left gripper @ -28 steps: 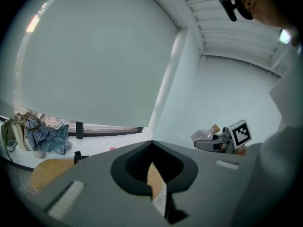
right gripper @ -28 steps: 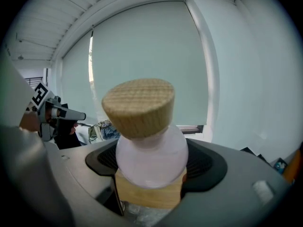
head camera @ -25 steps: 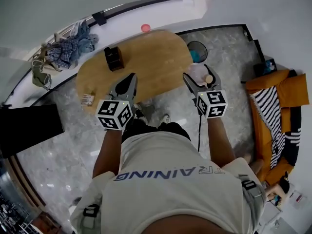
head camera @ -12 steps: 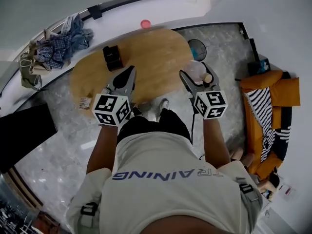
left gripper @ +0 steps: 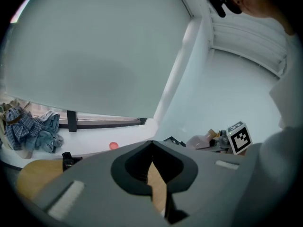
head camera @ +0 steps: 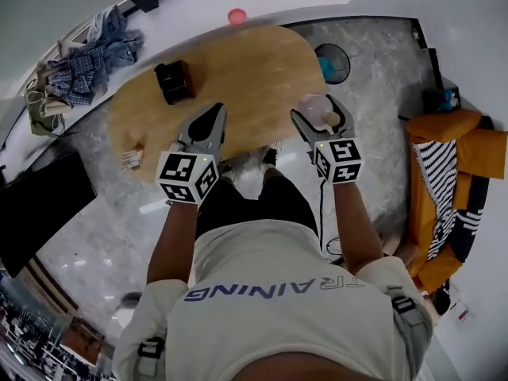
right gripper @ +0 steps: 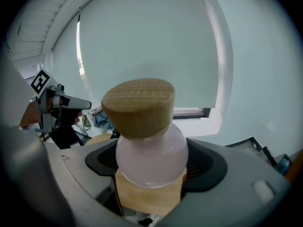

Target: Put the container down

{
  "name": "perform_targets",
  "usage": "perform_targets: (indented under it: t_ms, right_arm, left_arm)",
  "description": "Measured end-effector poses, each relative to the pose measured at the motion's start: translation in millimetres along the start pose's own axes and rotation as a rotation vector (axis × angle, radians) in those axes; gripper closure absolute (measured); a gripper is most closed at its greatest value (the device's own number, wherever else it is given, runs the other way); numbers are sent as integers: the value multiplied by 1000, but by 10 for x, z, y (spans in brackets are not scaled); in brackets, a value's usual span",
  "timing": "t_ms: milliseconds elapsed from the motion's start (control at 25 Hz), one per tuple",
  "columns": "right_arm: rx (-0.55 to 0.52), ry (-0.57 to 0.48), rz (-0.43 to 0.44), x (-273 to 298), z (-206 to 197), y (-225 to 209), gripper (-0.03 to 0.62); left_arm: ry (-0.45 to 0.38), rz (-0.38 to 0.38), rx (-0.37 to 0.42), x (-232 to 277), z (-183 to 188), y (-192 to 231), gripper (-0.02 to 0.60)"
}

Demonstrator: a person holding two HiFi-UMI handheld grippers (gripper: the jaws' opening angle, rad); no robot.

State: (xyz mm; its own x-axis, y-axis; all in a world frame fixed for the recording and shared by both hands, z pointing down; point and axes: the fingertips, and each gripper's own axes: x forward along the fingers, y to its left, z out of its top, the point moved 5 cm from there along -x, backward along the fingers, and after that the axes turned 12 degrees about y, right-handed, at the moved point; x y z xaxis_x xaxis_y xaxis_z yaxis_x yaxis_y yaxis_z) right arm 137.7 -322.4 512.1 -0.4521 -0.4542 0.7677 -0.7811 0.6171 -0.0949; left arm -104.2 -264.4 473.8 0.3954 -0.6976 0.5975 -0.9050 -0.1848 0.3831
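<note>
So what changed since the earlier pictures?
Both grippers moved forward toward the table: the right gripper now holds the container over its right edge instead of beside it; the left gripper is over its near edge. The grip, the shut left jaws and the black box stayed.

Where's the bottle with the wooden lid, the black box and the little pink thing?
bottle (right gripper: 149, 152), right gripper view, on its frosted glass belly.
black box (head camera: 173, 81), head view, on its top.
pink thing (head camera: 236, 16), head view, on its middle.
</note>
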Motion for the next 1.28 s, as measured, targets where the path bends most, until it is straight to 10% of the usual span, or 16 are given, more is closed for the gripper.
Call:
perform_targets:
  t_ms: [600,1280]
  right_arm:
    - [107,172,5,1814,-917,-1049,186]
    - [-131,311,50,3520,-1398,-988,186]
  left_arm:
    - [160,75,-60,1416,-590,69,581]
    - [241,75,-126,1944,-999,167,581]
